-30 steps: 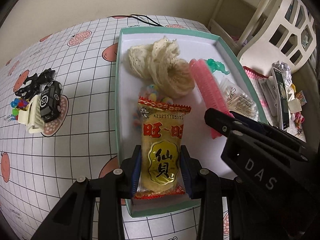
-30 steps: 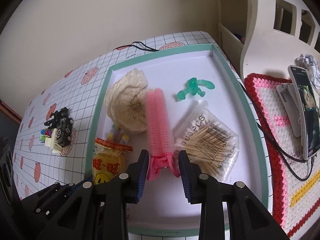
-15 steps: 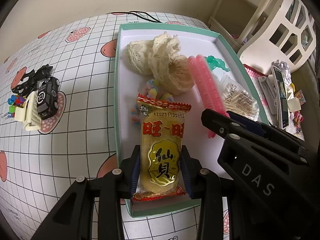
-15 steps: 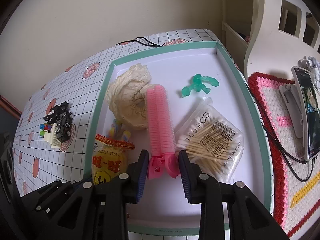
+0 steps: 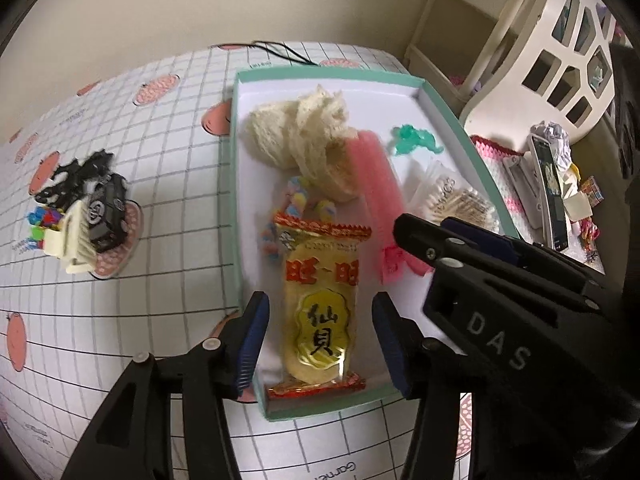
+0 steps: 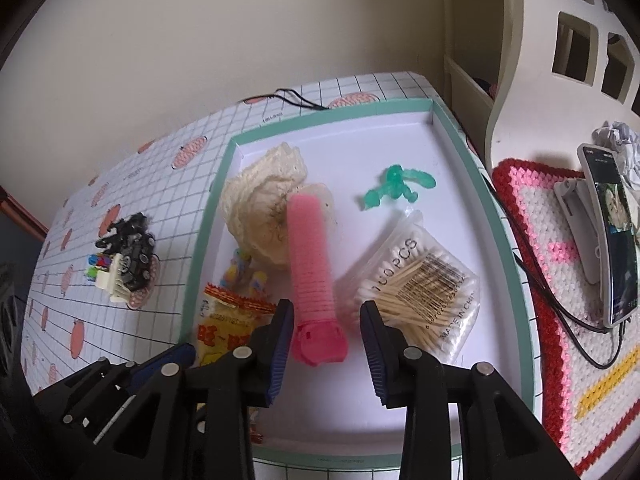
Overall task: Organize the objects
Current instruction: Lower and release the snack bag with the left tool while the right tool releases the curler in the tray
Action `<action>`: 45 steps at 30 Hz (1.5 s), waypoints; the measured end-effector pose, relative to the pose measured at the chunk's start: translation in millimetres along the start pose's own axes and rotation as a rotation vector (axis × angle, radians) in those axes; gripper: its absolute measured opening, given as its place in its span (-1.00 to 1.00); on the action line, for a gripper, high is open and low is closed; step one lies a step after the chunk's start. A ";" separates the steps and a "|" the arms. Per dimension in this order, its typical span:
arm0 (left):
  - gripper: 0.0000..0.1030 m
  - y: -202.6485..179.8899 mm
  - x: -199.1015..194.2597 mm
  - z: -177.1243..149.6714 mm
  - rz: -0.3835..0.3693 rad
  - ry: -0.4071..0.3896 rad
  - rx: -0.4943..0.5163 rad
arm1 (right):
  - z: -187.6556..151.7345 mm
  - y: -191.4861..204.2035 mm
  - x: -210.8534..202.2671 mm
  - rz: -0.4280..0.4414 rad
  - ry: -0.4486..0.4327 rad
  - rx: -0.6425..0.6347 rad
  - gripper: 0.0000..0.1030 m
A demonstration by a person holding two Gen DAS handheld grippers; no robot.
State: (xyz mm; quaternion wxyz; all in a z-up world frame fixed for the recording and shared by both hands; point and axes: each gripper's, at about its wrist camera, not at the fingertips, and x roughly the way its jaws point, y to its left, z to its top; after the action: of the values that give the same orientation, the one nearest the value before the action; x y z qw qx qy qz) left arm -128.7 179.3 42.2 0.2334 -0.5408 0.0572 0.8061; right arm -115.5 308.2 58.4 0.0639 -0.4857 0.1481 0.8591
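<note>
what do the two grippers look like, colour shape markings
Both are matte black plastic. The left gripper and right gripper each have two angular fingers with ribbed dark blue pads and silver screws at the joints. The right one's body carries white letters DAS in the left view. No cables, sleeves or hands show.

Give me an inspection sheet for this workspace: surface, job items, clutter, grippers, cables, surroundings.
Surface: checked tablecloth with pink spots.
Job's things: green-rimmed tray holds snack packet, pink hair roller, cotton swab bag, cream knit cloth, green toy figure, pastel candies.
Clutter: toy car, comb and small toys in a pile outside the tray.
Grippers: left gripper open around the packet; right gripper open around the roller's end.
Cables: black cable at the table's far edge.
Surroundings: phone on a crocheted mat, white shelf.
</note>
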 end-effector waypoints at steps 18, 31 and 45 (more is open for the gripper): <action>0.07 44.5 -25.5 8.5 0.089 -0.108 -0.121 | 1.3 0.5 -14.7 -0.007 -0.063 0.006 -0.25; 0.81 76.2 -28.0 6.4 0.152 -0.149 -0.239 | -0.1 1.4 -14.7 -0.015 -0.076 0.004 0.52; 0.99 92.6 -32.3 4.0 0.194 -0.187 -0.299 | -1.0 4.5 -15.5 -0.022 -0.089 -0.009 1.00</action>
State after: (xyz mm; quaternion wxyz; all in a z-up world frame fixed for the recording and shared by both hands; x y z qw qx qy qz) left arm -162.7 88.7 58.1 0.0759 -0.4840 -0.0330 0.8711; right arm -107.8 304.1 71.9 0.0775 -0.4487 0.1359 0.8799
